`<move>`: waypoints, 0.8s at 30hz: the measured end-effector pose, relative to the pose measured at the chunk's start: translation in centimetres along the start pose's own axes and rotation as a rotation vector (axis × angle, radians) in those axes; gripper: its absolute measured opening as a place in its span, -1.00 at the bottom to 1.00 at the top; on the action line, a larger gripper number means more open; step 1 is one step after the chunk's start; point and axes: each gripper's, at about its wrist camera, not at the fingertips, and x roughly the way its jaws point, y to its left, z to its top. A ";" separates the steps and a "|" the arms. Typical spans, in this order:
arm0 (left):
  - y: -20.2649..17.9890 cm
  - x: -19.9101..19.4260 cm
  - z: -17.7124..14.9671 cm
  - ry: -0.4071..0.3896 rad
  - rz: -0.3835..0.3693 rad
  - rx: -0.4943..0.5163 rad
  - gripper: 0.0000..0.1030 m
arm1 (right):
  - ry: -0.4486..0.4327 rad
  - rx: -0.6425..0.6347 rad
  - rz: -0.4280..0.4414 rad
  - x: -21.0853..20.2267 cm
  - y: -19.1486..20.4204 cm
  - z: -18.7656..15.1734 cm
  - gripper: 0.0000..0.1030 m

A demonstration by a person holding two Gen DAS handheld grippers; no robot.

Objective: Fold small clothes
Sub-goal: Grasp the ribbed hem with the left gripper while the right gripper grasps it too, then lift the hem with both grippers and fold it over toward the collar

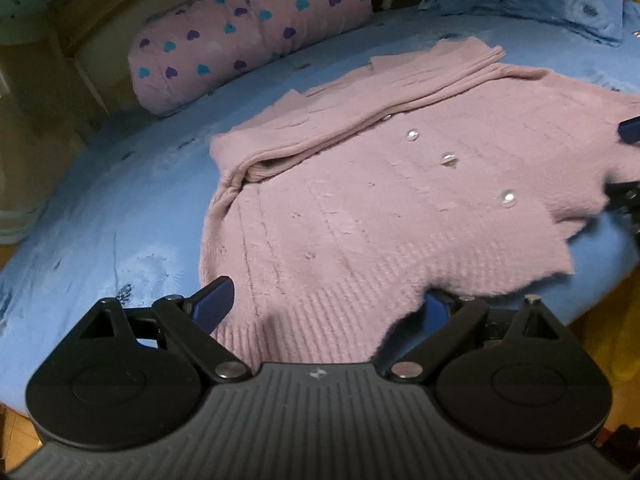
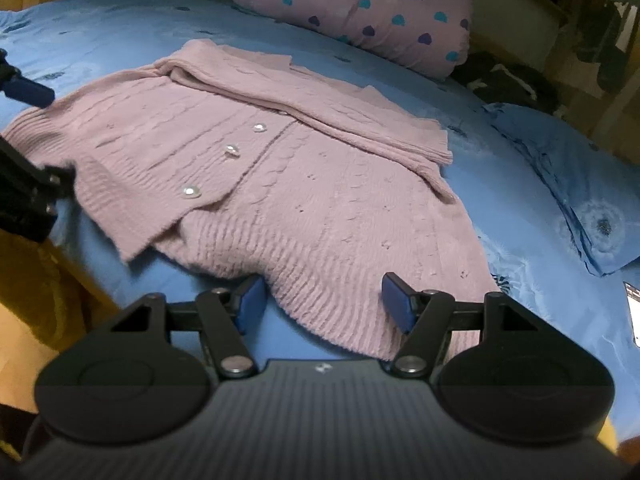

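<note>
Right wrist view: open right claw (image 2: 324,304) straddles cardigan (image 2: 280,184) hem.

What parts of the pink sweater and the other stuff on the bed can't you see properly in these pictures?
- Pink sweater: in the left wrist view its near hem is hidden behind the left hand-held gripper.
- Folded sleeves: right wrist view, they cover the collar and any upper buttons.
- Small white card: right wrist view, cut off by the right edge and too small to read.
- Dark items beyond the heart-print bolster: too dim to identify.

pale pink cable-knit cardigan (image 2: 280,168); blue bedsheet (image 2: 120,32); pink pillow (image 2: 360,12) with teal and purple hearts.
</note>
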 end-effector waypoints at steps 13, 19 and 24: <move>-0.3 -0.2 0.1 -0.067 -0.088 -0.042 -0.63 | -0.020 0.135 -0.007 0.8 -1.7 0.1 -0.76; 0.2 -1.7 1.5 -0.147 -0.048 -0.056 -0.80 | -0.108 0.120 -0.043 0.0 -1.9 0.9 -0.83; 1.0 -2.1 3.1 -0.189 -0.027 -0.076 -0.83 | -0.190 0.074 -0.095 -0.5 -1.9 2.2 -0.84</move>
